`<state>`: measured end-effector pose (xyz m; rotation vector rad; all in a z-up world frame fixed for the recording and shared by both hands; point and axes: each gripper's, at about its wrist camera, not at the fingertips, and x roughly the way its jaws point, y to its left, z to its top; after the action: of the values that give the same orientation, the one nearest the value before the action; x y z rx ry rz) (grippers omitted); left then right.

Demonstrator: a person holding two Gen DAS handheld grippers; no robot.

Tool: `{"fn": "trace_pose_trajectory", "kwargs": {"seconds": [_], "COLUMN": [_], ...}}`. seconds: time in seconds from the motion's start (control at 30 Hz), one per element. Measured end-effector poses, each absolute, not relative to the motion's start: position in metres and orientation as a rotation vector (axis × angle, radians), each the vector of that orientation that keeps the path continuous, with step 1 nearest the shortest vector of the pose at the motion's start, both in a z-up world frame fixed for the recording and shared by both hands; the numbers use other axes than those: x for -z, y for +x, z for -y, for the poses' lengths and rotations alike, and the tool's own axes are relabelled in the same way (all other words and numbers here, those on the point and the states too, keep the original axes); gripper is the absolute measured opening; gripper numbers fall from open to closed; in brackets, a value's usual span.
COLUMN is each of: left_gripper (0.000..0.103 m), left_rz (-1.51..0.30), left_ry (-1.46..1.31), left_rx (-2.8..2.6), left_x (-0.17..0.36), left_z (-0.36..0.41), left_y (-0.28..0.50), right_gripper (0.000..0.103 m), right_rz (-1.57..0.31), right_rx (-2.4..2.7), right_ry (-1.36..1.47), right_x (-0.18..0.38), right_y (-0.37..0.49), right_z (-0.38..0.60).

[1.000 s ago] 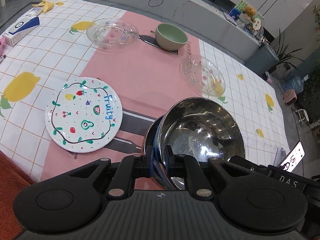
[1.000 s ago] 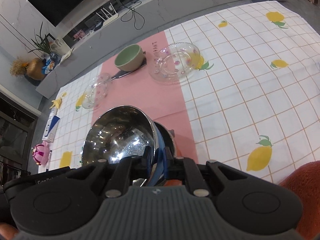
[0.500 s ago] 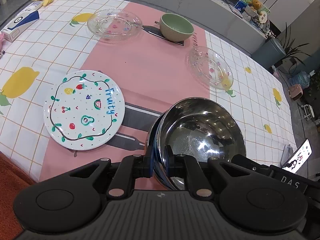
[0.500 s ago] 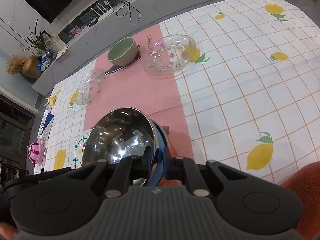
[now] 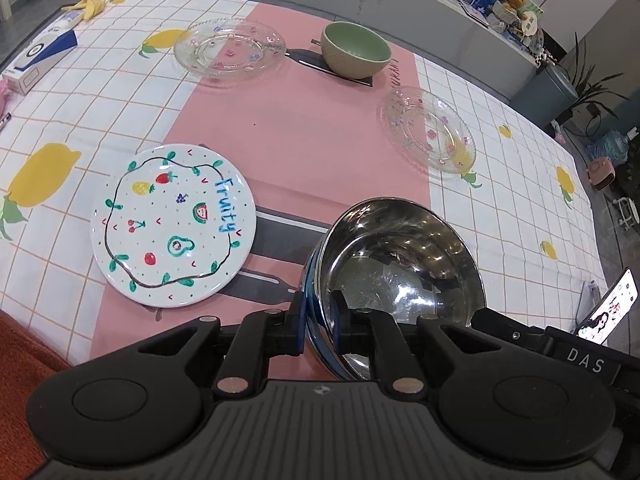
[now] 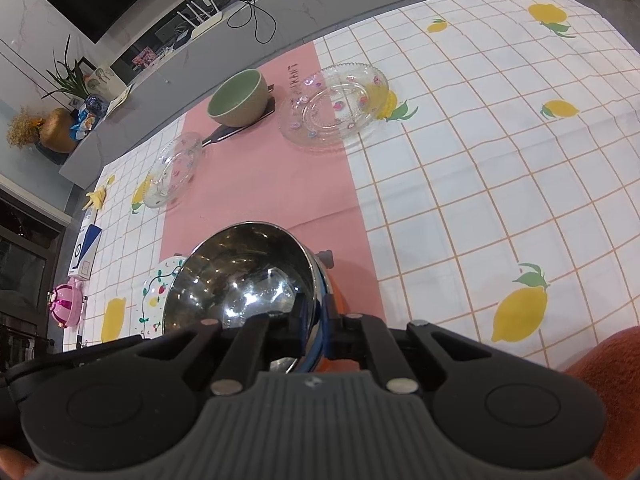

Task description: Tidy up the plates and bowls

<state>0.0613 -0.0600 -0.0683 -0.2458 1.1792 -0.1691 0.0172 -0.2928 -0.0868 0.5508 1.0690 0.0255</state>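
Both tools grip one steel bowl by opposite rims, left tool and right tool clamped shut, holding it near the worktop's near edge; the green bowl sits at the far edge.

Table's got a lemon-print checked tablecloth with a pink runner down the middle. Sitting on it: a white "Fruity" plate, two clear glass plates, a green bowl, a blue-and-white box and a banana peel.
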Motion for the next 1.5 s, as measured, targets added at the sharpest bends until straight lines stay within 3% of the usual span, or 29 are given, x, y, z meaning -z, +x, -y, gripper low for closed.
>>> {"fn": "trace_pose_trajectory", "kwargs": {"seconds": [0.17, 0.27, 0.33, 0.77, 1.07, 1.2, 1.5], "left_gripper": [0.014, 0.019, 0.019, 0.013, 0.014, 0.022, 0.038], "left_rz": [-1.161, -1.124, -1.096, -1.121, -1.044, -0.992, -0.916], "left_ry": [-0.157, -0.147, -0.151, -0.204, -0.202, -0.187, -0.196], "left_rx": [0.188, 0.186, 0.18, 0.19, 0.202, 0.211, 0.244], "left_x": [0.065, 0.057, 0.052, 0.064, 0.033, 0.018, 0.006], "left_z": [0.068, 0.064, 0.06, 0.053, 0.042, 0.041, 0.038], "left_y": [0.06, 0.059, 0.061, 0.065, 0.067, 0.074, 0.103], "right_gripper": [0.005, 0.006, 0.01, 0.007, 0.011, 0.026, 0.032], "right_rz": [-1.067, -1.065, -1.065, -1.087, -1.04, -0.994, -0.946], "right_rx": [-0.023, -0.015, -0.008, -0.019, -0.023, -0.031, -0.08], "right_ry": [0.557, 0.56, 0.577, 0.595, 0.572, 0.518, 0.404], "right_x": [0.086, 0.085, 0.086, 0.091, 0.074, 0.057, 0.036], "right_y": [0.017, 0.016, 0.016, 0.016, 0.017, 0.025, 0.068], "right_z": [0.294, 0.295, 0.297, 0.294, 0.297, 0.291, 0.273]}}
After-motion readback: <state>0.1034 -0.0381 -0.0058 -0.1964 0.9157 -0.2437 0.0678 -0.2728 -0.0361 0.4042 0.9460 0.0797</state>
